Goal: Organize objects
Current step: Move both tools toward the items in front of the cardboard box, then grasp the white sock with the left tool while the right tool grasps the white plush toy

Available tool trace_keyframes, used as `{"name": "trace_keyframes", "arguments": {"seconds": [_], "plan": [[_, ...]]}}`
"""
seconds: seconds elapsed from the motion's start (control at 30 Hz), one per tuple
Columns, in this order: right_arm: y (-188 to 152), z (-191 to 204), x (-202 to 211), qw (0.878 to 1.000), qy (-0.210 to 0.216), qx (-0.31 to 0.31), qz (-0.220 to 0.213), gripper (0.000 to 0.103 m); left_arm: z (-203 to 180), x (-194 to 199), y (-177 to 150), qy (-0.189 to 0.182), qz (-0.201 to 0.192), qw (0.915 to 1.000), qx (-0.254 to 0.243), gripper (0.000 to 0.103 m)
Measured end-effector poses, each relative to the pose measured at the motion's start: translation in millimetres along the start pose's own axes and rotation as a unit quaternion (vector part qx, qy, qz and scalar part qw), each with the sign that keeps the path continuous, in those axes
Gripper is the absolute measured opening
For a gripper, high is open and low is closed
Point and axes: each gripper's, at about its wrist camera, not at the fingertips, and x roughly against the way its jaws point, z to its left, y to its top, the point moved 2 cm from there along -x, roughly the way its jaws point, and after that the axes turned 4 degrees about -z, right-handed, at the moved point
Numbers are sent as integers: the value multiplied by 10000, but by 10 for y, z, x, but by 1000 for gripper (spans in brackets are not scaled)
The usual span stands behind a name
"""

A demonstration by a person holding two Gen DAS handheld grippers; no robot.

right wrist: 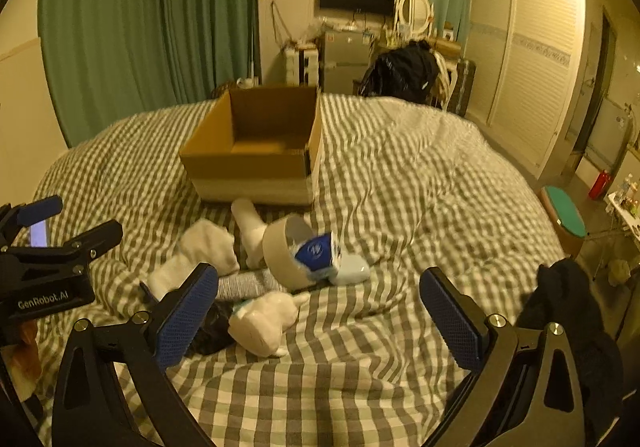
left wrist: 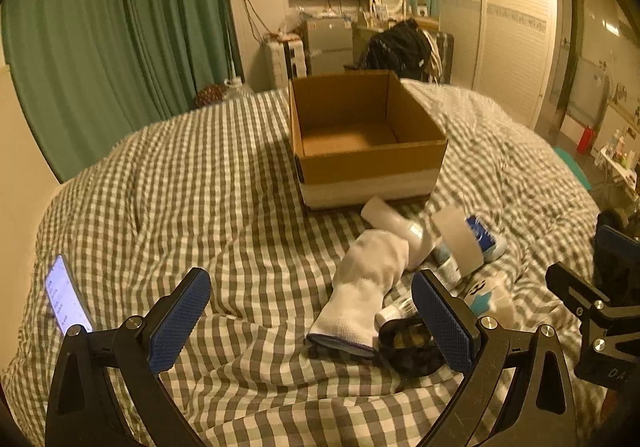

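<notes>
An open brown cardboard box (left wrist: 368, 143) sits empty on the grey-and-white checked bed cover (left wrist: 200, 175), placed just behind the clutter, seemingly so each piece can go straight in. The pile lies close in front of it: a white knitted sock (left wrist: 366, 287), a beige roll of tape (right wrist: 284, 255), a blue-and-white packet (right wrist: 320, 253) and a white bottle (left wrist: 396, 225). The left gripper (left wrist: 312, 321) and right gripper (right wrist: 320, 317) hover low, jaws wide apart and holding nothing, probably ready for a first pick.
</notes>
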Motion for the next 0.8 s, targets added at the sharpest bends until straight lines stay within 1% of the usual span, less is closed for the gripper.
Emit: {"name": "trace_keyframes", "arguments": {"seconds": [0.2, 0.37, 0.4, 0.47, 0.5, 0.53, 0.6, 0.63, 0.7, 0.73, 0.8], "plan": [[-169, 89, -331, 9980, 212, 95, 592, 95, -5, -303, -117, -59, 471, 9988, -121, 103], [-326, 231, -585, 9926, 435, 259, 1103, 89, -2, -516, -199, -179, 802, 9965, -143, 103], [-352, 243, -618, 9914, 471, 279, 1192, 85, -6, -553, -217, -186, 846, 9961, -142, 103], [-399, 255, -716, 9884, 561, 286, 1381, 81, -8, -642, -243, -207, 953, 9952, -108, 103], [-418, 253, -752, 9875, 609, 259, 1429, 77, -3, -677, -249, -222, 1003, 9947, -88, 103], [-430, 253, -789, 9867, 641, 238, 1475, 66, -4, -715, -251, -256, 1054, 9941, -67, 103], [-441, 251, -844, 9846, 723, 194, 1579, 50, -8, -798, -239, -334, 1149, 9928, -16, 103], [-433, 253, -852, 9842, 754, 171, 1591, 46, -9, -836, -225, -357, 1184, 9923, 3, 103], [-404, 247, -868, 9840, 810, 136, 1579, 44, -29, -927, -198, -457, 1276, 9908, 18, 103], [-390, 243, -885, 9841, 807, 131, 1578, 40, -38, -966, -188, -486, 1304, 9903, 7, 103], [-366, 230, -910, 9846, 808, 100, 1545, 40, -85, -1057, -176, -549, 1370, 9890, -40, 103]]}}
